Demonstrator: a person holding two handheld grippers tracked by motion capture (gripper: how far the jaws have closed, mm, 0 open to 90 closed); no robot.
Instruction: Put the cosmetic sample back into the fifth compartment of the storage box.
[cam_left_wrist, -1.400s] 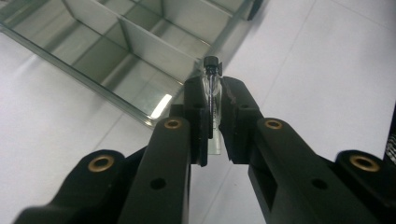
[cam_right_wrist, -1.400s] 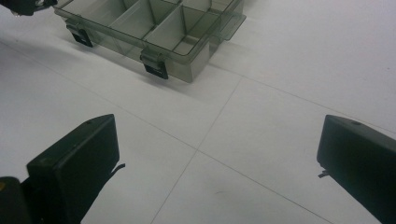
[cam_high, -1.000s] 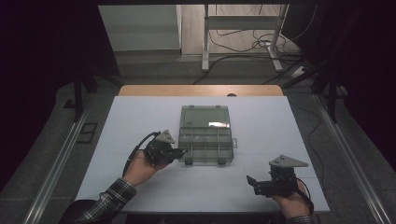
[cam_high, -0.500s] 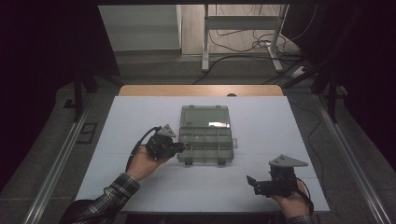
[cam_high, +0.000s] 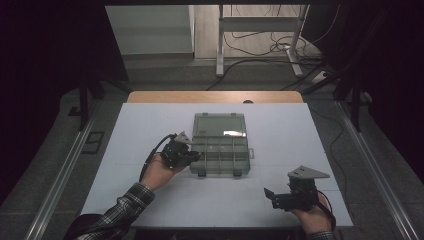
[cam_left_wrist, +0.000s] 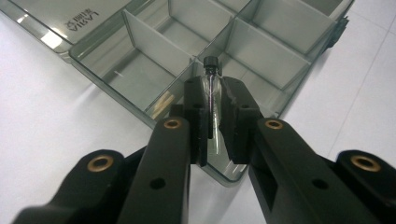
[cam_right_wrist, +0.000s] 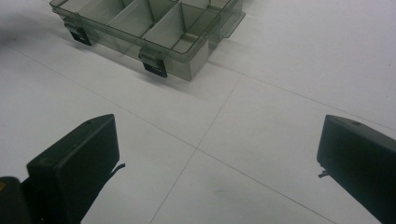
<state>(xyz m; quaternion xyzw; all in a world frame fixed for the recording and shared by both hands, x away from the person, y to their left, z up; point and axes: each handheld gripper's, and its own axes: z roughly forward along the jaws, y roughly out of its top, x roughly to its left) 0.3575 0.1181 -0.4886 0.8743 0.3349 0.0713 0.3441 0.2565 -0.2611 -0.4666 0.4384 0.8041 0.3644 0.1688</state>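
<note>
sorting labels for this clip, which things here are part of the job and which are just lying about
Part of the job:
- small clear vial with a black cap, clamped in the left gripper over the box
- open compartment box, its cells looking bare
- left gripper, shut on the vial

Just there:
- right gripper, open, apart from the box
- white table
- cables on the floor

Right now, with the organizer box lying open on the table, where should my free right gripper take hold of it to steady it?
Probably the near right corner wall of the organizer box, just beside the black latch. The right hand-held gripper stands open with bare table between it and that corner, so come straight in from the near side. The wall stands upright and thin, so one jaw should fit inside the compartment and one outside.
</note>
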